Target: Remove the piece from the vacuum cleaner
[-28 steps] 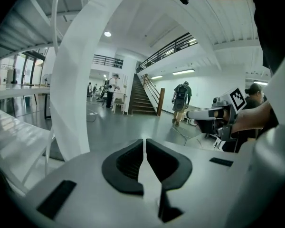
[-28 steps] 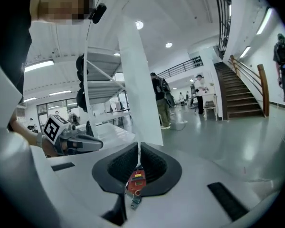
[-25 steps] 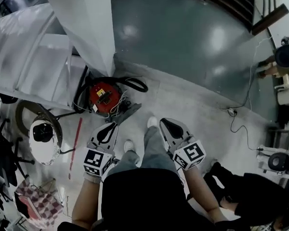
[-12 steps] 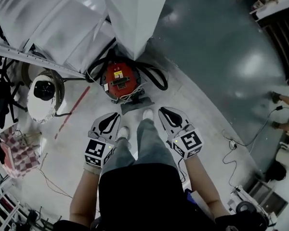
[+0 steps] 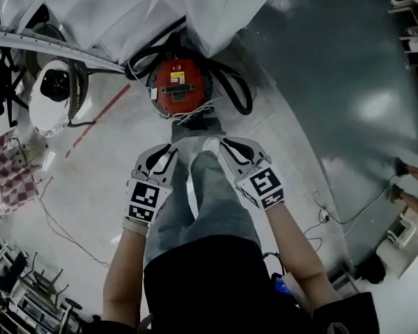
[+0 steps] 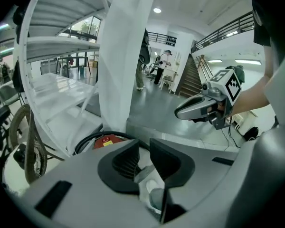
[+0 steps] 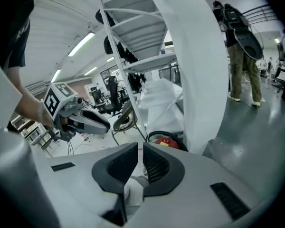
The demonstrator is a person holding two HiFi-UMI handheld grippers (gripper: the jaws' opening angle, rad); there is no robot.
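Observation:
The red round vacuum cleaner (image 5: 181, 89) stands on the floor at the foot of a white pillar, with its black hose (image 5: 235, 94) looped round it. A grey floor nozzle (image 5: 194, 128) lies just in front of it, by the person's shoes. My left gripper (image 5: 168, 153) hovers short of the nozzle on the left; its jaws are opening and a narrow gap shows with nothing in it. My right gripper (image 5: 227, 145) hovers on the right, shut and empty. The vacuum cleaner (image 6: 107, 140) peeks over the left jaws and also shows as the red vacuum body (image 7: 166, 141) past the right jaws.
A white pillar (image 5: 223, 5) rises right behind the vacuum. White shelving (image 5: 56, 40) and a round white fan-like unit (image 5: 52, 92) stand at the left. A red floor line (image 5: 94, 120), a checkered bag (image 5: 10, 176) and loose cables (image 5: 334, 214) lie around. The person's legs stand between the grippers.
The view has swung so the vacuum now sits straight ahead and nearer both grippers. The grippers have come closer to the nozzle. The left jaws have parted slightly.

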